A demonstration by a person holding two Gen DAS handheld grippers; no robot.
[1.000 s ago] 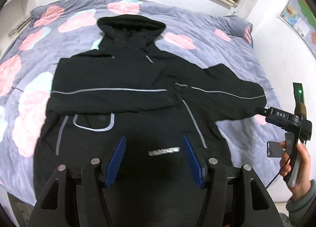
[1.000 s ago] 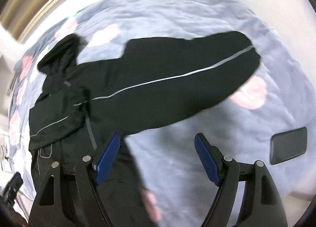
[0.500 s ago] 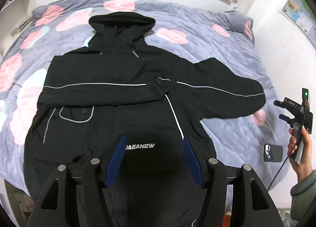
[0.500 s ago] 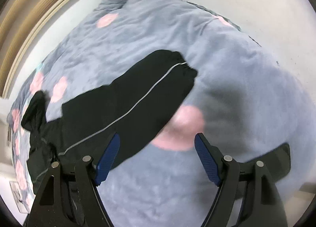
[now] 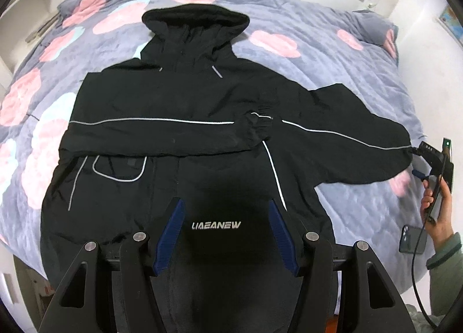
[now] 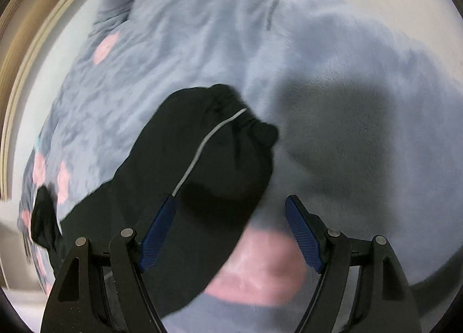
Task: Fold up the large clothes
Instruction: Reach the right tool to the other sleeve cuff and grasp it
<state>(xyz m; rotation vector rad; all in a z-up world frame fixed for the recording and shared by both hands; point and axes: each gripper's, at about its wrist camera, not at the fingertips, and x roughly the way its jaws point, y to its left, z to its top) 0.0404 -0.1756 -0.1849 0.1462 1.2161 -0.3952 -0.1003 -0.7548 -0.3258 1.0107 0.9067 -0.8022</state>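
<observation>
A black hooded jacket (image 5: 179,101) lies face up on the bed. One sleeve is folded across its chest. The other sleeve (image 5: 347,136) stretches out to the right. My left gripper (image 5: 226,202) hangs open above the hem, over the white logo (image 5: 216,225), with nothing pinched. My right gripper (image 6: 231,201) is open and hovers just above the end of the outstretched sleeve (image 6: 202,165). The gathered cuff (image 6: 254,127) lies a little beyond its fingertips. In the left wrist view a hand (image 5: 439,214) holds that gripper at the cuff.
The jacket lies on a grey-blue quilt with pink flowers (image 5: 318,52) that covers the bed. A dark phone (image 5: 412,241) lies on the quilt near the right edge, below the sleeve. White walls close in on the right and behind; a shelf (image 5: 31,0) stands at the far left.
My right gripper has swung along the outstretched sleeve to its cuff, rolled, and come lower and closer. The left gripper has drifted a little over the hem. Both stay open.
</observation>
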